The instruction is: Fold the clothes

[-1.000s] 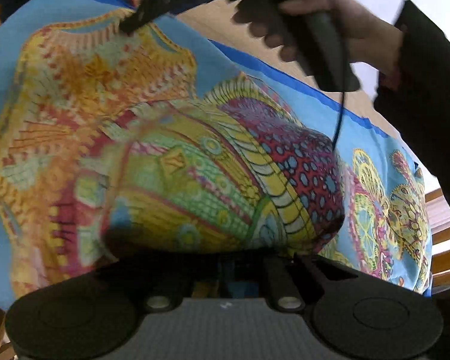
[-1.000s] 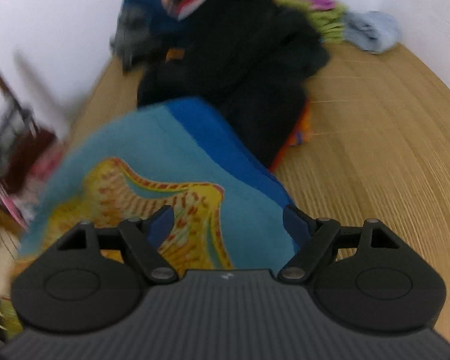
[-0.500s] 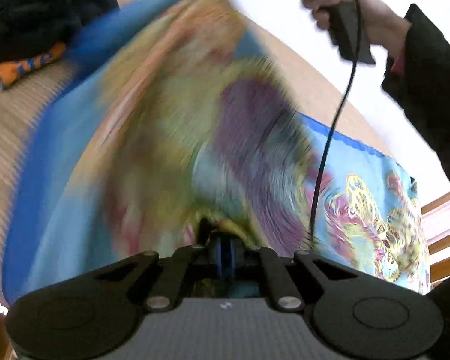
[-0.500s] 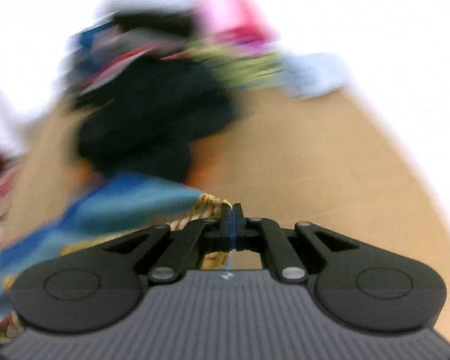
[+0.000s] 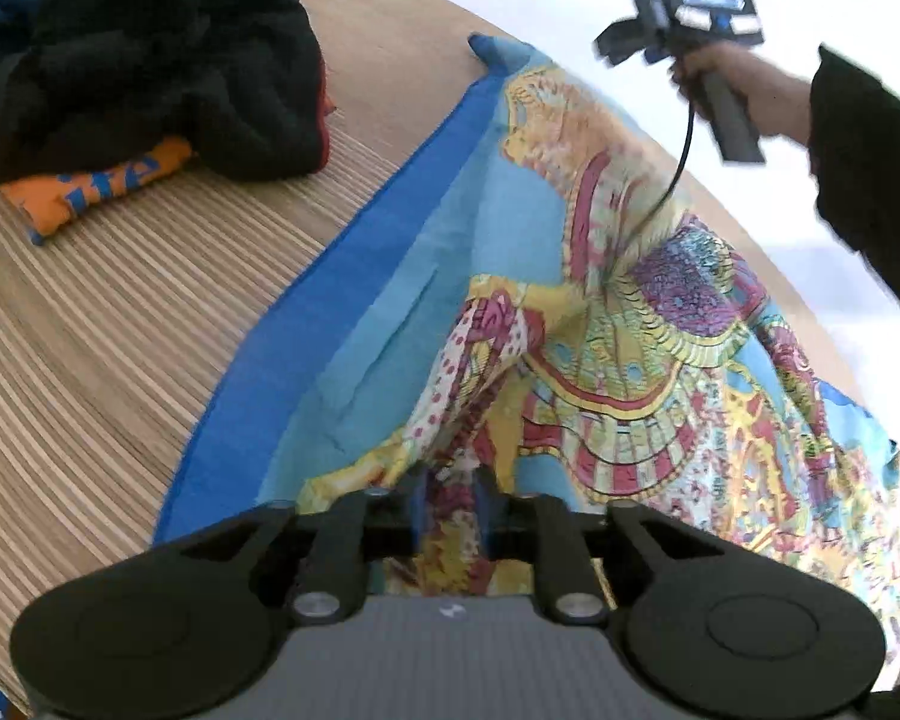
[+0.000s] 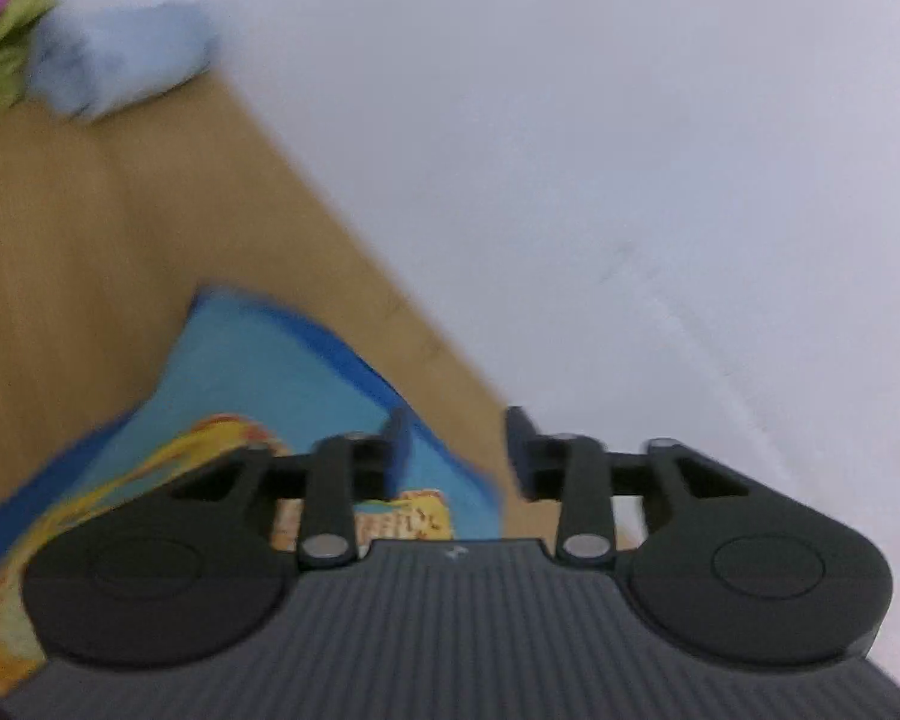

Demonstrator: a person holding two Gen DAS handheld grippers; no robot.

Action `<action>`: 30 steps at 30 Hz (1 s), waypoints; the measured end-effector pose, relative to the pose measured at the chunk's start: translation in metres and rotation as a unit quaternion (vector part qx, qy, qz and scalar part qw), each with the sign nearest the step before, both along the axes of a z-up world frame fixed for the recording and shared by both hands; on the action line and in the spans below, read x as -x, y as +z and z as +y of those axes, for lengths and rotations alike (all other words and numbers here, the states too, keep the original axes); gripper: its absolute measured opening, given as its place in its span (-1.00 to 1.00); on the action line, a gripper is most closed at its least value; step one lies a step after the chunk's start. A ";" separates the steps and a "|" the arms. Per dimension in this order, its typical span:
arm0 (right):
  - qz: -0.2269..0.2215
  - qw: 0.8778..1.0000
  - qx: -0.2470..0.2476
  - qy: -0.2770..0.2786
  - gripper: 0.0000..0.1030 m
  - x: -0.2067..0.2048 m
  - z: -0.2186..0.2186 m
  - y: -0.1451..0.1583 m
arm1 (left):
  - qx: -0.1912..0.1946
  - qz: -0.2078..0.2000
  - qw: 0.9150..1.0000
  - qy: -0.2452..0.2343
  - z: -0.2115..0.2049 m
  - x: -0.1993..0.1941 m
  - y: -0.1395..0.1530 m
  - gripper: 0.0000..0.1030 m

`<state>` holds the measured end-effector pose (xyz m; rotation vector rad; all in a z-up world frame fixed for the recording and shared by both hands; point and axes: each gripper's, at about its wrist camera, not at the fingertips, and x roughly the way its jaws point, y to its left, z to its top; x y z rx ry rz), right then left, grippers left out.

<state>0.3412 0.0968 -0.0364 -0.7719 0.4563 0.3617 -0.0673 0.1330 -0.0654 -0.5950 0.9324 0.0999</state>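
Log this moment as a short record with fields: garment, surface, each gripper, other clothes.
garment: patterned blue cloth, spread over the table, dark blue border along one edge
surface: wooden table
left gripper: jaws opening, patterned fabric between them
right gripper: jaws opening, nothing pinched; held above the cloth's corner
other clothes: black garment piled on an orange piece; light blue item near the wall

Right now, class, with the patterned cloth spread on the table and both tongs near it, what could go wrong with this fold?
1. The left tongs are opening with bunched patterned cloth between them; the gathered fold could slump.
2. The right tongs are opening with nothing between them, so the far corner lies loose and may spring back.
3. The cloth's right side hangs past the table edge and may slide off.
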 end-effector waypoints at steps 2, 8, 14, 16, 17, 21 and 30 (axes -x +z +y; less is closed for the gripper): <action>0.007 1.000 0.005 0.018 -0.17 0.018 -0.009 -0.006 | 0.000 -0.003 1.000 -0.005 -0.004 -0.002 -0.002 -0.17; 0.049 0.996 -0.033 0.062 -0.17 0.078 -0.067 0.015 | -0.031 -0.012 0.999 -0.022 -0.020 -0.006 0.006 -0.02; 0.145 0.980 -0.122 0.062 -0.16 0.144 -0.172 0.049 | -0.010 -0.100 0.993 -0.067 -0.042 0.003 0.035 0.12; 0.159 0.977 -0.131 0.055 -0.16 0.170 -0.202 0.046 | -0.012 -0.113 0.990 -0.085 -0.053 0.004 0.044 0.13; 0.162 0.976 -0.136 0.049 -0.16 0.185 -0.222 0.046 | -0.018 -0.114 0.989 -0.094 -0.060 0.006 0.047 0.13; 0.168 0.972 -0.162 0.000 -0.16 0.241 -0.297 0.044 | -0.024 -0.105 0.986 -0.130 -0.088 0.011 0.056 0.14; 0.156 0.935 -0.259 -0.186 -0.16 0.367 -0.505 0.031 | 0.010 -0.094 0.960 -0.262 -0.214 0.002 0.068 0.33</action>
